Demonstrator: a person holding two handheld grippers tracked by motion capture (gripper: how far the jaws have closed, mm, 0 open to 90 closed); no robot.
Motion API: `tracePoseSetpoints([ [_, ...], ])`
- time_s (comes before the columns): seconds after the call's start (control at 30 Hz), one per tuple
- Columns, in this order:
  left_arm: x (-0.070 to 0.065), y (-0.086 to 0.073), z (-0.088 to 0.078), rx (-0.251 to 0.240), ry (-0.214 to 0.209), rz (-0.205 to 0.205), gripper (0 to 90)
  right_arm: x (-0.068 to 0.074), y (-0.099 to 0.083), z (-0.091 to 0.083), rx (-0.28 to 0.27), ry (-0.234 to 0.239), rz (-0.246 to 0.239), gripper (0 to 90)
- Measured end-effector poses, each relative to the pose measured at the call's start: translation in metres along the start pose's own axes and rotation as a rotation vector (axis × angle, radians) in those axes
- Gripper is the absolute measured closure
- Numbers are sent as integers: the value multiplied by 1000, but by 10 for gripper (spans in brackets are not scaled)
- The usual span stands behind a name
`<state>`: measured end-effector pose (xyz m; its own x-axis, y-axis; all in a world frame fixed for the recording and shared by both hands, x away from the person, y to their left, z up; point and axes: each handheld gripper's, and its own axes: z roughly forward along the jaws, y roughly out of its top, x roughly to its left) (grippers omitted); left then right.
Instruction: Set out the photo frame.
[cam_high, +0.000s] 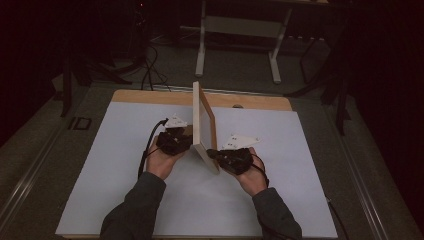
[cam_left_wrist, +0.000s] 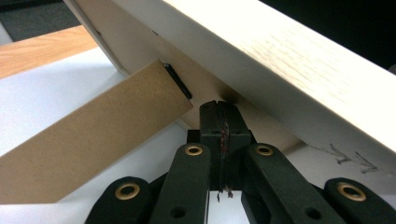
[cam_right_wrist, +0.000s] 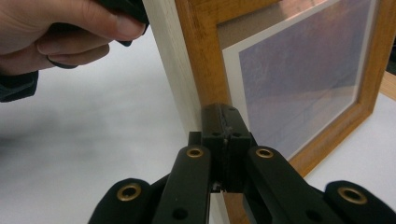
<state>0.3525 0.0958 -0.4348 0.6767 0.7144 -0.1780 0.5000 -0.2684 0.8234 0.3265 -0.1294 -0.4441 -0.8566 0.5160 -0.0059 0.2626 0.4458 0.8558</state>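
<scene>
A wooden picture frame (cam_high: 204, 125) stands on its edge on the white mat (cam_high: 115, 165), seen nearly edge-on from above. My left gripper (cam_high: 186, 142) is shut at the frame's back, its tips (cam_left_wrist: 218, 109) up against the pale backing (cam_left_wrist: 149, 60) just beside the brown cardboard stand leg (cam_left_wrist: 93, 140), which slants down to the mat. My right gripper (cam_high: 210, 152) is shut at the front, with its tips (cam_right_wrist: 223, 114) against the orange-brown border (cam_right_wrist: 203, 51) next to the glazed bluish picture (cam_right_wrist: 303, 70). Nothing lies between either pair of jaws.
The mat covers a wooden tabletop (cam_high: 150, 96), whose bare strip shows at the far edge. Beyond the table stand a white desk frame (cam_high: 240, 30) and floor cables (cam_high: 150, 70) in a dark room. The left hand (cam_right_wrist: 60, 28) shows past the frame.
</scene>
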Motion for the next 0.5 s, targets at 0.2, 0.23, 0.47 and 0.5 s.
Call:
tracePoseSetpoints([
  [0.2,1,0,-1,2,-5,-1,900,3,2,3,2,5,-8,899],
  [0.23,3,-2,-2,-4,-11,-6,900,4,3,4,3,10,-11,899],
  [0.47,5,-3,-5,-1,-28,-10,900,9,7,9,3,25,-16,899],
  [0.5,5,-4,-5,-2,-34,-6,900,9,7,10,1,27,-15,899],
])
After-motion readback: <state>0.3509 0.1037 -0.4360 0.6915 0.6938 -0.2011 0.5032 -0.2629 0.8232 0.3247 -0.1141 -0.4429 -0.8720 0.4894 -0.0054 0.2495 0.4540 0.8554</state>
